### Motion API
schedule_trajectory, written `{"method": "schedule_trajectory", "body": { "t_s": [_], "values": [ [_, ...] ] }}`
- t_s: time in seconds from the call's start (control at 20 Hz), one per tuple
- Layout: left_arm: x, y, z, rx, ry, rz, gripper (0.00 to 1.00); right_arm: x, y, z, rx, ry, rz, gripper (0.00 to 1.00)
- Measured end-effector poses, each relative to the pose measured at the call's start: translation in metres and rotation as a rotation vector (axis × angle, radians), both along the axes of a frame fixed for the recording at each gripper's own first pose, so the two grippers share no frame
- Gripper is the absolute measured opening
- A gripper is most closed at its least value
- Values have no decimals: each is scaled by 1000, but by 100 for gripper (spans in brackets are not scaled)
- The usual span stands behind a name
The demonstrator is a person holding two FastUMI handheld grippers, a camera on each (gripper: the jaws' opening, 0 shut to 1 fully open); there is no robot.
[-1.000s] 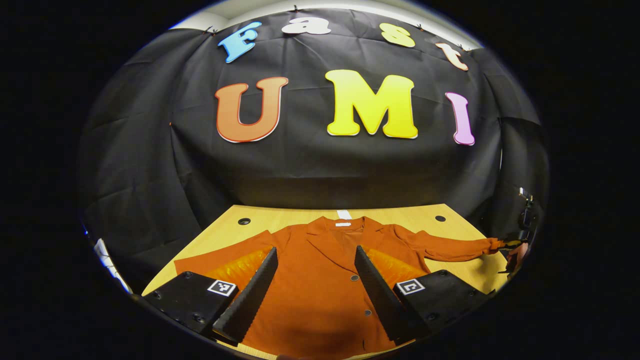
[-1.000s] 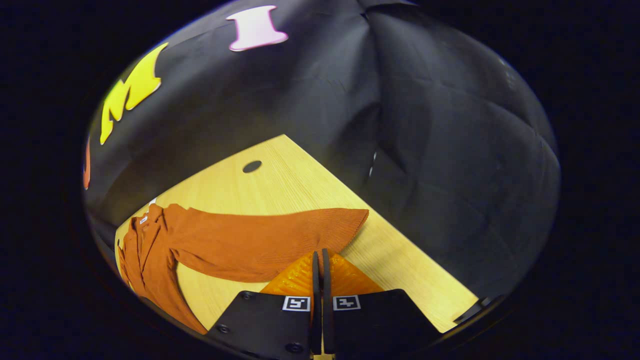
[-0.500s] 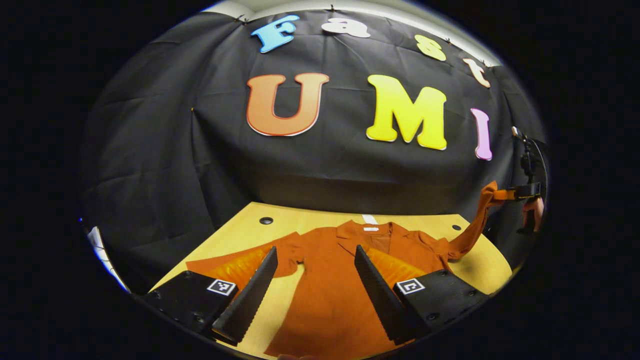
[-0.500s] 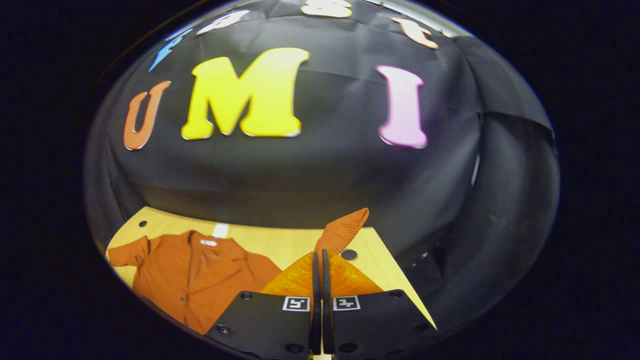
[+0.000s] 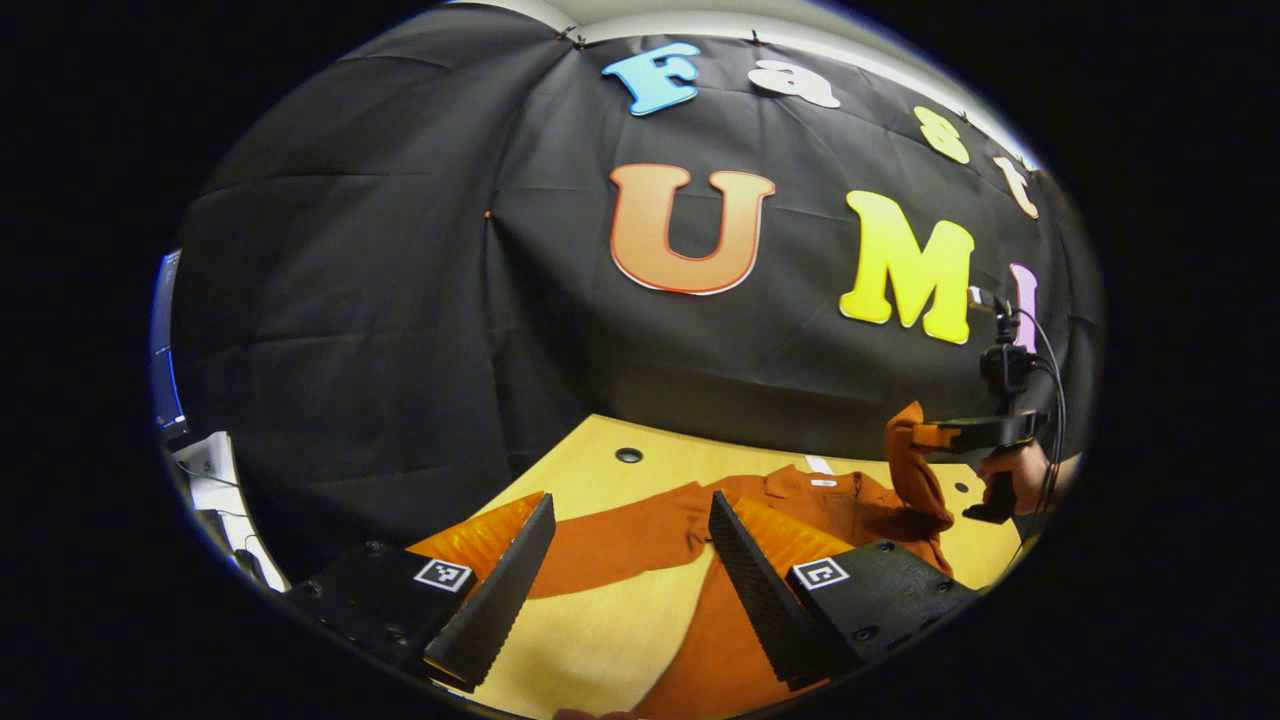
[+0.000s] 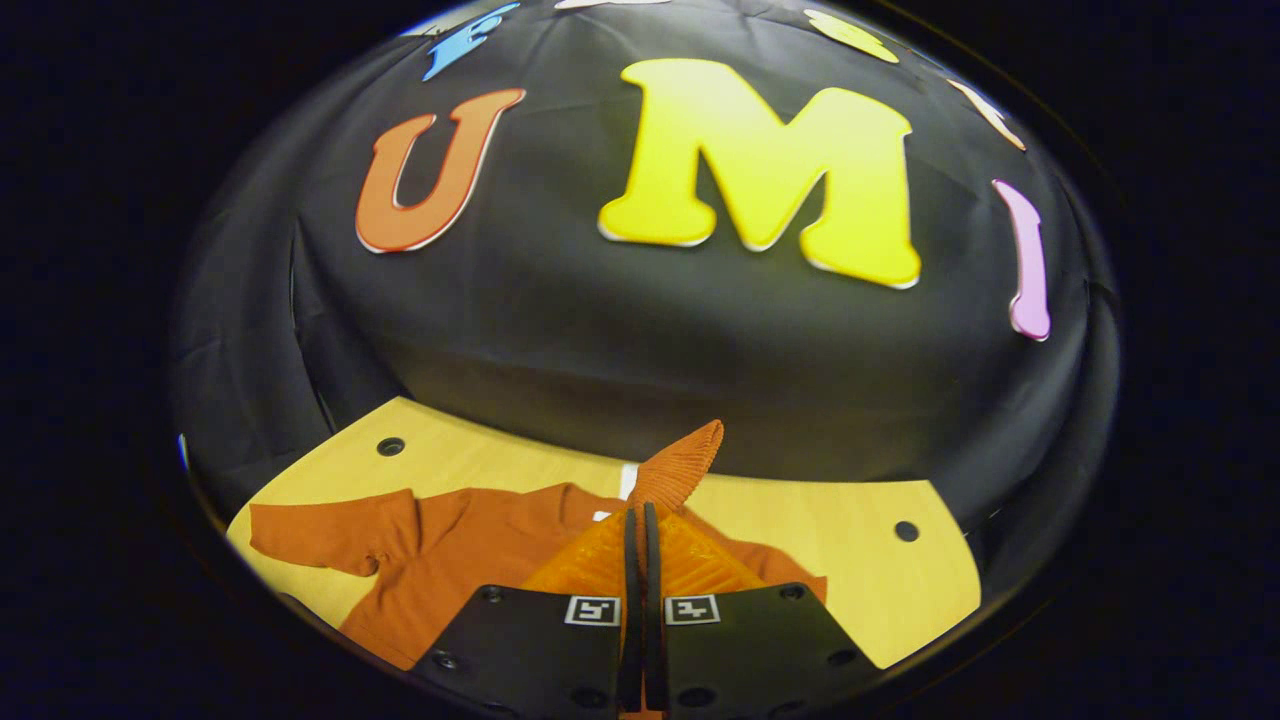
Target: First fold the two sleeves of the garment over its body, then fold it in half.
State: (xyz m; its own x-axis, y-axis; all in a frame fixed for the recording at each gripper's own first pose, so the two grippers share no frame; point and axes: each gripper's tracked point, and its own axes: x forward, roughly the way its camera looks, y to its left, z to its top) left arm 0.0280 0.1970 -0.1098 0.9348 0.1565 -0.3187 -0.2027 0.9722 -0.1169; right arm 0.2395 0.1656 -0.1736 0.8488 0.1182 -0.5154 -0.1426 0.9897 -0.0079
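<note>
Carried the right sleeve (image 6: 680, 465), pinched in the closed right gripper (image 6: 637, 525), from the table (image 6: 850, 520) up over the garment (image 6: 470, 540) body, leaving left gripper (image 5: 630, 560) open, empty.

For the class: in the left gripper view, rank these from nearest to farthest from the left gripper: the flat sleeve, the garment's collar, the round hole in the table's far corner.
1. Flat sleeve, lying just beyond the left gripper.
2. Collar, farther right.
3. Round hole, at the far edge of the table.
</note>
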Motion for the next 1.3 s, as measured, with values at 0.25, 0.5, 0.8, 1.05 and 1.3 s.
{"method": "schedule_trajectory", "body": {
  "t_s": [0.25,0.5,0.8,1.05,1.3],
  "values": [
    [-12,37,-6,-20,28,60,97,1,58,-76,-17,119,23,2],
    [-17,44,-16,-21,69,53,97,0,96,-168,9,266,-14,1],
    [-23,49,-21,-17,79,67,97,1,139,-163,142,266,5,18],
    [-22,51,-33,-39,83,74,97,-16,146,-135,215,268,24,80],
    [-6,62,-70,-70,118,89,97,-46,110,-64,197,168,60,88]
  ]
}}
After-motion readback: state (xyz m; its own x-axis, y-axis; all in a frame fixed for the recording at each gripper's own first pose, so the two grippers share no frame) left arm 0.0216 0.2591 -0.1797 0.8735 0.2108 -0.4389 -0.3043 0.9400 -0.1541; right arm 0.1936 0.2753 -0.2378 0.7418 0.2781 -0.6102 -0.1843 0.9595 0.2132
